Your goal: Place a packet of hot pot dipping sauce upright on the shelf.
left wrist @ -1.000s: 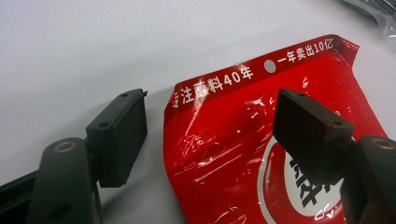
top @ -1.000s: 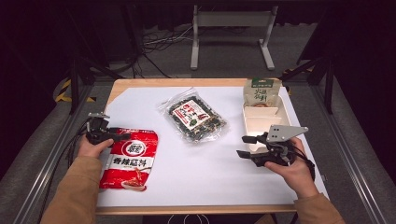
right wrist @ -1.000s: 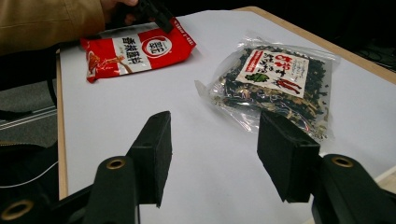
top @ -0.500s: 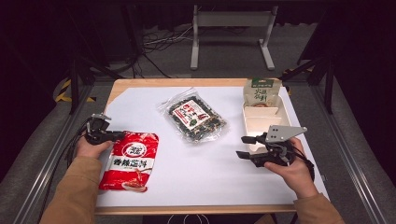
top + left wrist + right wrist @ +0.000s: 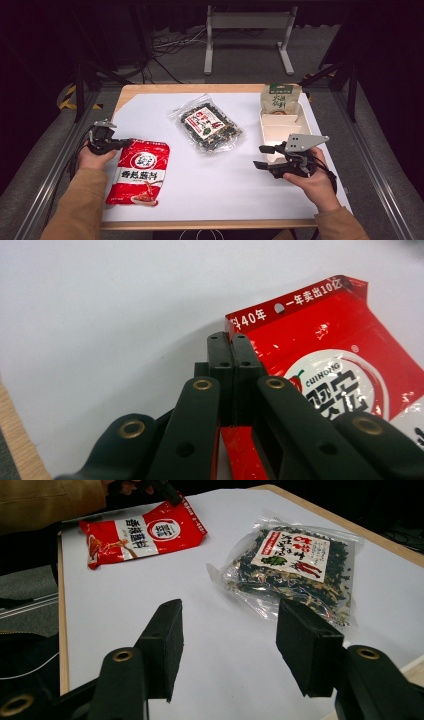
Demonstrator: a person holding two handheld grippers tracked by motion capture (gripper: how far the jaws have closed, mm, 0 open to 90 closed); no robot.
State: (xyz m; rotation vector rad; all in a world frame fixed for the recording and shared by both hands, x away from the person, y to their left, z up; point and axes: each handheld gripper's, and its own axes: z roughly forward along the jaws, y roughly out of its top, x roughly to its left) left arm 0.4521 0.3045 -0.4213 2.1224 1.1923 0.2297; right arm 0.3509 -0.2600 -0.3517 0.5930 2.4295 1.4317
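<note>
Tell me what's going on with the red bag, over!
Left gripper just closed, pinching the red bag at its top corner. Right gripper open, hovering empty near the seaweed bag. Bag flat on the white sheet, path clear.

Both forearms wear tan sleeves. The left gripper (image 5: 231,347) has black jaws with brass-ringed holes along its black linkage arms. The right gripper (image 5: 260,156) carries a grey three-cornered plate above its black body, seemingly dotted with small holes.

sauce packet (image 5: 138,171) left on table (image 5: 210,195), seaweed bag (image 5: 207,128) middle, tray (image 5: 282,131) right
</note>
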